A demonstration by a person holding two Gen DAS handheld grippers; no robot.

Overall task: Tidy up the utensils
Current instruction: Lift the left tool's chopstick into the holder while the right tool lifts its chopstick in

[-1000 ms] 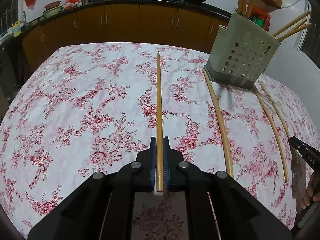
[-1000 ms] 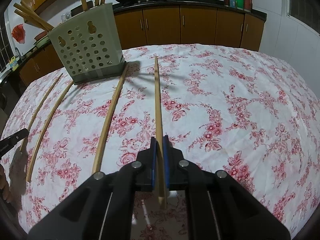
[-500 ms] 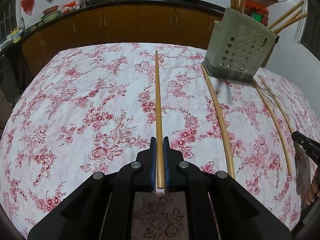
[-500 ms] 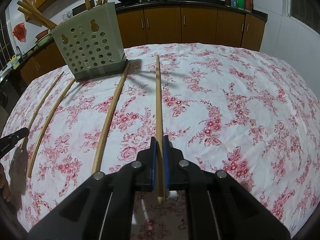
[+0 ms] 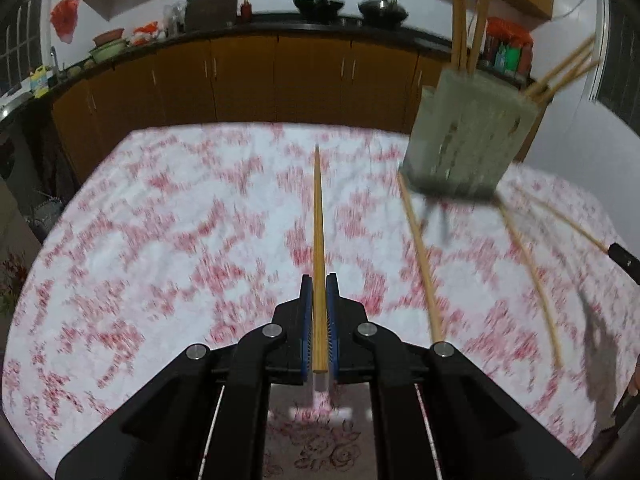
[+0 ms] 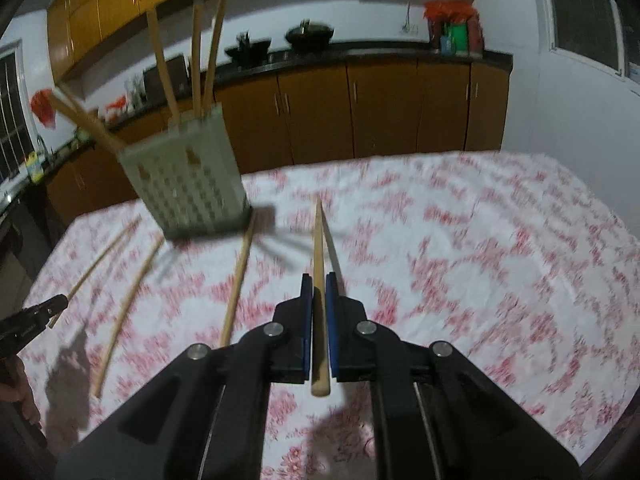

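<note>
My left gripper (image 5: 319, 280) is shut on a long wooden chopstick (image 5: 318, 220) that points forward over the floral tablecloth (image 5: 160, 240). My right gripper (image 6: 319, 278) is shut on another chopstick (image 6: 318, 248), lifted off the cloth with its shadow beneath. A pale green perforated utensil holder (image 5: 468, 136) with several chopsticks in it stands ahead to the right in the left wrist view, and ahead to the left in the right wrist view (image 6: 188, 184). Three loose chopsticks lie on the cloth near the holder (image 5: 420, 256) (image 6: 238, 276).
Brown kitchen cabinets (image 5: 240, 80) with a dark counter, woks and jars run behind the table. The right gripper's tip shows at the right edge of the left wrist view (image 5: 624, 258); the left gripper's tip shows at the left edge of the right wrist view (image 6: 36, 314).
Both grippers have lifted and tilted up with their chopsticks, so the cabinets fill more of each view. The views are motion blurred. The right chopstick has left the cloth.
</note>
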